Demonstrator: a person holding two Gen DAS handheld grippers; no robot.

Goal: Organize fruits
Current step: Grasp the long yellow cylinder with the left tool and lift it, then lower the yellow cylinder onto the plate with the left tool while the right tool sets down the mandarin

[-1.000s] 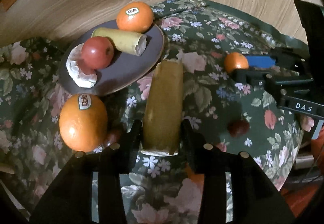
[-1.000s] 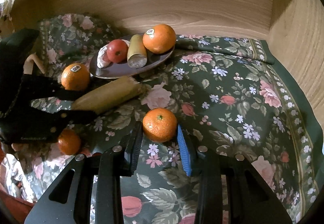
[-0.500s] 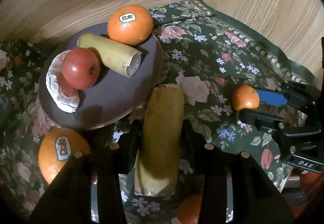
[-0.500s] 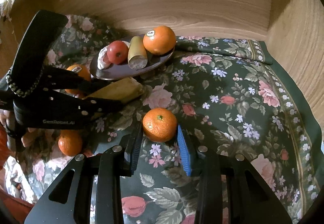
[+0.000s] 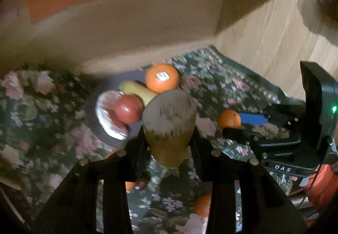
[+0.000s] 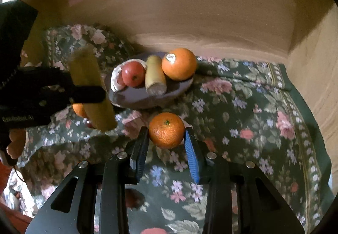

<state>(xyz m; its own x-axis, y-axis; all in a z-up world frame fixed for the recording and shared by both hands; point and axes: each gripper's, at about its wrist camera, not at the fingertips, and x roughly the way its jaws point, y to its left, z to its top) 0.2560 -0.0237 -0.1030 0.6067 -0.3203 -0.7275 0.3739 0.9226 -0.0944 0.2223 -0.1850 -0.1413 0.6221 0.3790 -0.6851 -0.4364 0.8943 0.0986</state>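
The left gripper [image 5: 169,141] is clamped on a dull yellow-brown banana piece [image 5: 169,126] with a flat cut end, now lifted off the flowered cloth [image 6: 253,111] and tilted upright; half a second ago it lay flat. The right gripper [image 6: 166,143] holds a small orange [image 6: 166,130] between its pads, as before. Beyond, the dark plate [image 6: 135,100] carries an apple [image 6: 133,74], another banana piece [image 6: 155,77] and a stickered orange [image 6: 179,63].
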